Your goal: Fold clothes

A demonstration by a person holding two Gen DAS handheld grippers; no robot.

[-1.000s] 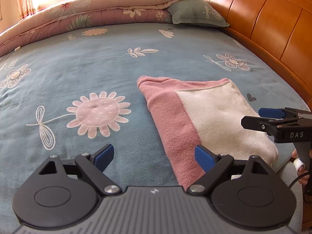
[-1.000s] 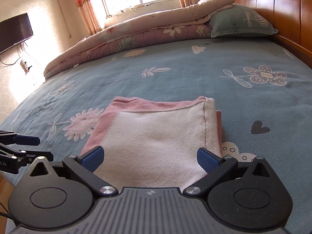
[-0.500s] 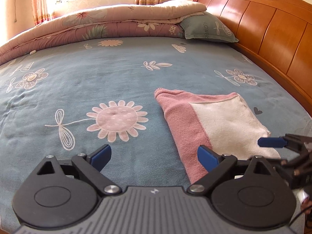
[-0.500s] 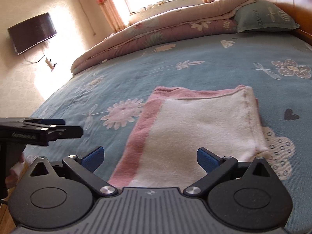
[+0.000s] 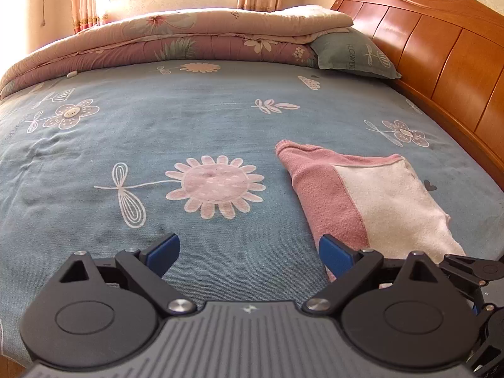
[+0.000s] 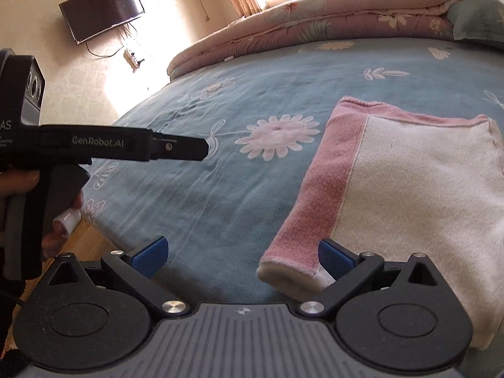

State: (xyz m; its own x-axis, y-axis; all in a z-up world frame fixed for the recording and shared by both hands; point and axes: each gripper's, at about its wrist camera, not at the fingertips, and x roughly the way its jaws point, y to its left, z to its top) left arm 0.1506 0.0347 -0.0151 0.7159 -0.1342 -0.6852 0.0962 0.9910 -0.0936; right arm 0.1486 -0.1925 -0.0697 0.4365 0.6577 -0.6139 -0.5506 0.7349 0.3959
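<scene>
A folded pink and white garment [image 5: 371,195] lies flat on the blue flowered bedsheet, near the bed's front edge. In the right wrist view the same garment [image 6: 419,186] fills the right half. My left gripper [image 5: 249,249] hangs open over bare sheet just left of the garment, nothing between its blue pads. My right gripper [image 6: 241,256] is open too, its right pad beside the garment's near pink corner. The left gripper's body [image 6: 104,148] shows side-on in the right wrist view, held by a hand [image 6: 60,217].
The blue sheet [image 5: 189,119] stretches far and left. A rolled quilt [image 5: 195,37] and a pillow [image 5: 349,53] lie at the far end. A wooden headboard [image 5: 441,53] runs along the right. A wall TV [image 6: 102,11] hangs beyond the bed's left edge; wood floor [image 6: 91,236] lies below it.
Both grippers have pulled back from the garment and tilted up. The right gripper has swung left, so the garment now sits to its right. The garment has stayed still.
</scene>
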